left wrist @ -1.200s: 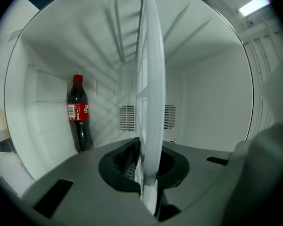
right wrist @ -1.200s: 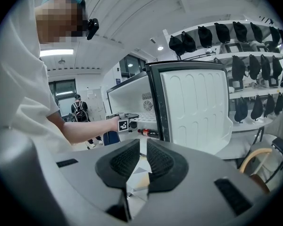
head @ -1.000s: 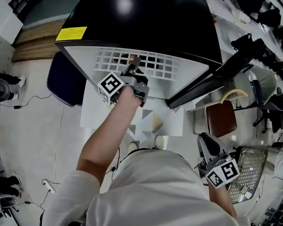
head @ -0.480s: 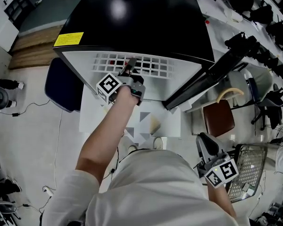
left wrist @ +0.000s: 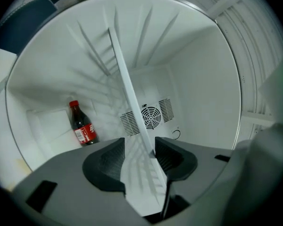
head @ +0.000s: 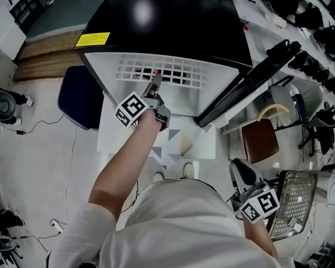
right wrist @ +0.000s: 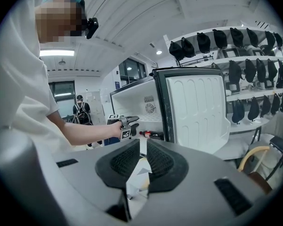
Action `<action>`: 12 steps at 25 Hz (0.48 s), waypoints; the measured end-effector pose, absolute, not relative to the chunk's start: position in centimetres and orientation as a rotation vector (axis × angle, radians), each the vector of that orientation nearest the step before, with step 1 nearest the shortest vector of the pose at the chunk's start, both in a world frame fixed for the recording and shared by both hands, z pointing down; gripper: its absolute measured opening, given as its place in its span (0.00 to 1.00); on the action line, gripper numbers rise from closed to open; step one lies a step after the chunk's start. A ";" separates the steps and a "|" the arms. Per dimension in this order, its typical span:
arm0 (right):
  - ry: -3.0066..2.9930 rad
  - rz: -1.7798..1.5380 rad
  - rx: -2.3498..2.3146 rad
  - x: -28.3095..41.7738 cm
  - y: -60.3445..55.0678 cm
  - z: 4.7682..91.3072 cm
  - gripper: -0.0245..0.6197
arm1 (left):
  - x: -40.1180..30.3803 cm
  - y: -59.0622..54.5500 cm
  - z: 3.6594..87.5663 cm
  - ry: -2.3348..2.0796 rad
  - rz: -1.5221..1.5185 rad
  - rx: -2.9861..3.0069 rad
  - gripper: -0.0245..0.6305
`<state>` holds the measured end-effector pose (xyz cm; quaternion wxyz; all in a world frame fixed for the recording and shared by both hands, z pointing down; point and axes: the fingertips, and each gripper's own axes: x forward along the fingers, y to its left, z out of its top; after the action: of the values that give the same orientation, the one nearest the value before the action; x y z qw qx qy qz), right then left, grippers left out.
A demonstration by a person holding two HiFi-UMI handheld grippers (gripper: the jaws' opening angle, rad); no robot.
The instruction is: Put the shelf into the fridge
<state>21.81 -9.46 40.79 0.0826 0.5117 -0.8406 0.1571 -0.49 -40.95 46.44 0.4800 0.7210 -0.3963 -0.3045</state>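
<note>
The white wire shelf (head: pixel 162 74) lies flat inside the black fridge (head: pixel 167 21), spanning its opening. My left gripper (head: pixel 154 88) is at the middle of the shelf's front edge. In the left gripper view the jaws (left wrist: pixel 140 152) are opening, and the shelf's edge (left wrist: pixel 127 93) runs between them without being pinched. A cola bottle (left wrist: pixel 81 124) stands at the back of the fridge floor. My right gripper (head: pixel 240 175) hangs low by my right side, shut and holding nothing (right wrist: pixel 140 160). Its view shows the left gripper (right wrist: pixel 129 122) at the fridge.
The fridge door (head: pixel 251 82) stands open to the right. A brown chair (head: pixel 261 140) and a wire basket (head: pixel 293 205) sit at the right, and a dark blue seat (head: pixel 78 96) is left of the fridge. Another person (right wrist: pixel 80 112) stands in the background.
My left gripper has drawn back slightly from the shelf's front edge toward me. The right gripper has stayed at my side.
</note>
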 end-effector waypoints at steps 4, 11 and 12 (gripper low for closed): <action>-2.536 0.471 1.505 20.7 -8.8 41.2 0.12 | -2.4 -38.3 47.1 -1.030 -0.696 1.795 0.33; -2.588 0.460 1.449 18.2 -8.3 41.6 0.10 | -4.4 -30.5 47.0 -1.044 -0.504 1.988 0.25; -2.595 0.457 1.441 17.8 -8.1 41.7 0.10 | -4.5 -29.2 46.8 -1.044 -0.463 2.028 0.22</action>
<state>17.78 -8.15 41.68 0.0692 0.4787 -0.8620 0.1518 -4.50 -29.18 46.83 0.3958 0.8003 -0.4118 -0.1826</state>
